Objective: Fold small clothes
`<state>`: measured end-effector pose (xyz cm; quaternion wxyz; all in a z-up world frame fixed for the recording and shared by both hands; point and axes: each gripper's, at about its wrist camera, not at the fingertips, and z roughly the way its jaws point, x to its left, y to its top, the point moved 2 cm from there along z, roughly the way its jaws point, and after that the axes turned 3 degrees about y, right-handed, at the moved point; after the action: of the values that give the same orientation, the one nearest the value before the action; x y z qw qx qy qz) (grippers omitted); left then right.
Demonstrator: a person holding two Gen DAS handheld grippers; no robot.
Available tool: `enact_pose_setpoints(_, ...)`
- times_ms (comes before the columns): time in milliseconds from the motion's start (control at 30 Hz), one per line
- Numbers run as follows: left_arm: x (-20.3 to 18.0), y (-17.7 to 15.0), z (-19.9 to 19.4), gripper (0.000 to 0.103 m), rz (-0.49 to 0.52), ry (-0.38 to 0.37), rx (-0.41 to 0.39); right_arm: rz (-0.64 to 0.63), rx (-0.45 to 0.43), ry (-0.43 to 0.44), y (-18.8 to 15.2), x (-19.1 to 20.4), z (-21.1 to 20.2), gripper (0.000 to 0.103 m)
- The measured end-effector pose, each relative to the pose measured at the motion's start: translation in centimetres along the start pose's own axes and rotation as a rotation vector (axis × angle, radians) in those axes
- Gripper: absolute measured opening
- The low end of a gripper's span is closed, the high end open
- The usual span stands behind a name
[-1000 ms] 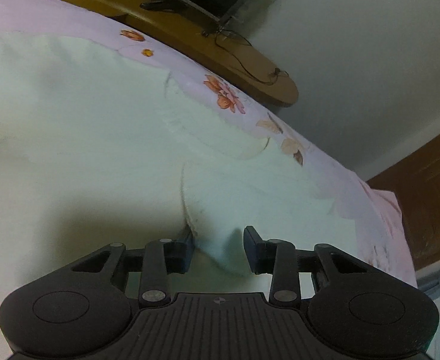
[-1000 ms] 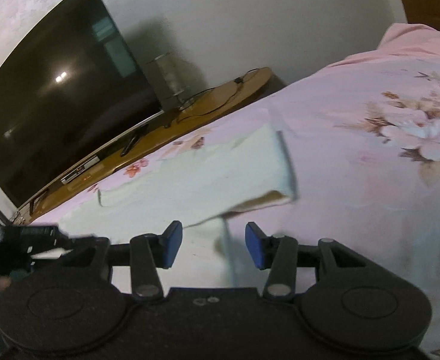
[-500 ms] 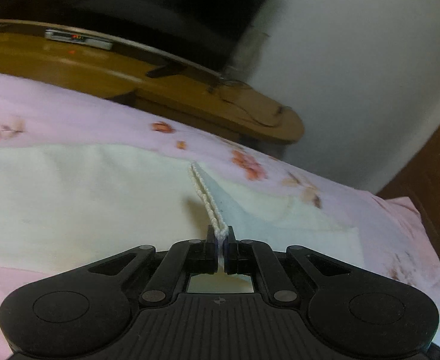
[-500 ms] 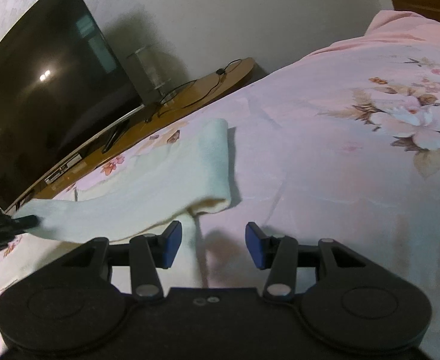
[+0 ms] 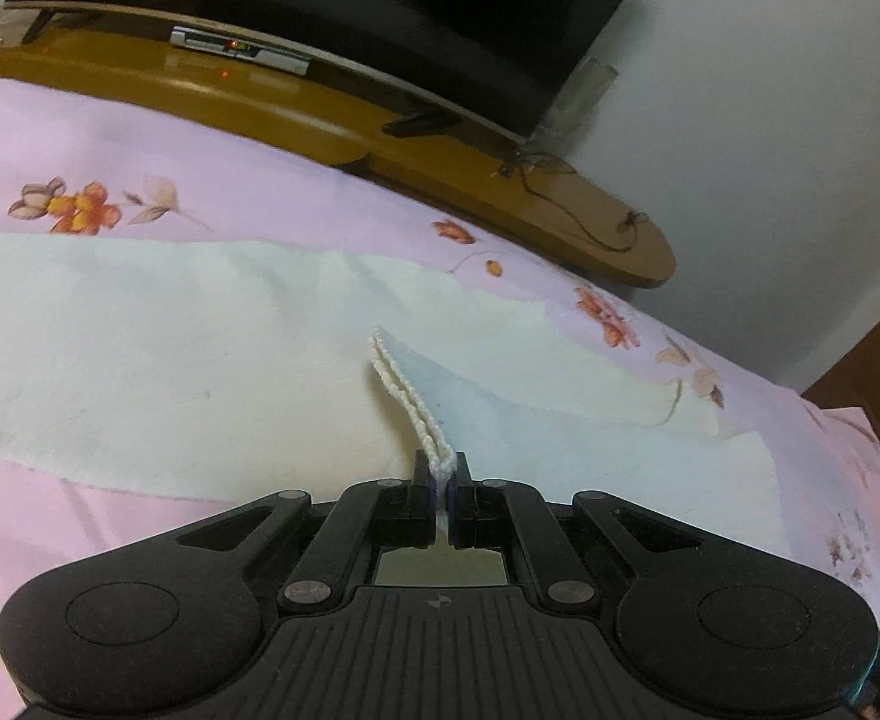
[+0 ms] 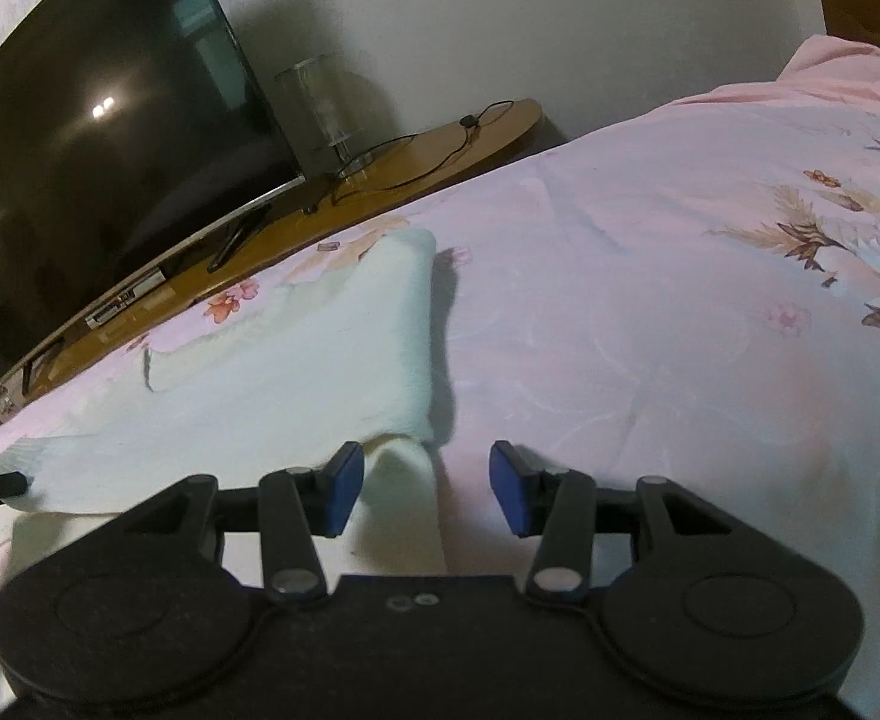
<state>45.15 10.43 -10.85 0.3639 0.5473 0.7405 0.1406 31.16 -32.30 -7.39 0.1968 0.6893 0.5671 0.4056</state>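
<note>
Fold step in hand: cream garment (image 5: 170,360) spread on bedspread (image 5: 140,156) near its TV-side edge. Ribbed hem (image 5: 416,402) pinched by left gripper (image 5: 442,498). Right gripper (image 6: 419,495) spread, closing, 1 corner between jaws, not gripped. Next: corner to be clamped, both lifted across.

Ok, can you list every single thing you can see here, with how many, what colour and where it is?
garment: one, pale cream, spread on the bed, one ribbed edge lifted.
bedsheet: one, pink with flowers, under the garment.
TV: one, black, on the wooden stand.
wooden stand: one, brown, beyond the bed by the wall.
set-top box: one, silver, on the stand.
clear jar: one, see-through, beside the TV.
cable: one, black, on the stand's end.
left gripper: one, black, jaws shut on the ribbed edge.
right gripper: one, black with blue pads, jaws closing around the garment's near corner.
</note>
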Motion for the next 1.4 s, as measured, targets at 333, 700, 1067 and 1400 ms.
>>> enact_pose_setpoints(333, 0.2, -1.4, 1.2, 0.003, 0.011, 0.042, 0.013, 0.070, 0.001, 0.048, 0.6, -1.3, 0.7, 0.025)
enact_pose_setpoints(700, 0.4, -2.0, -0.8, 0.016, 0.017, 0.076, -0.067, -0.008, 0.015, 0.021, 1.6, -0.8, 1.4, 0.025)
enact_pose_setpoints(1067, -4.2, -0.6, 1.2, 0.063, 0.182, 0.068, -0.152, -0.020, -0.116, 0.071, 6.6, -0.8, 5.1, 0.015)
enact_pose_setpoints(1400, -0.5, -1.2, -1.8, 0.064, 0.136, 0.135, -0.241, -0.095, -0.065, -0.008, 7.2, -0.9, 7.4, 0.022)
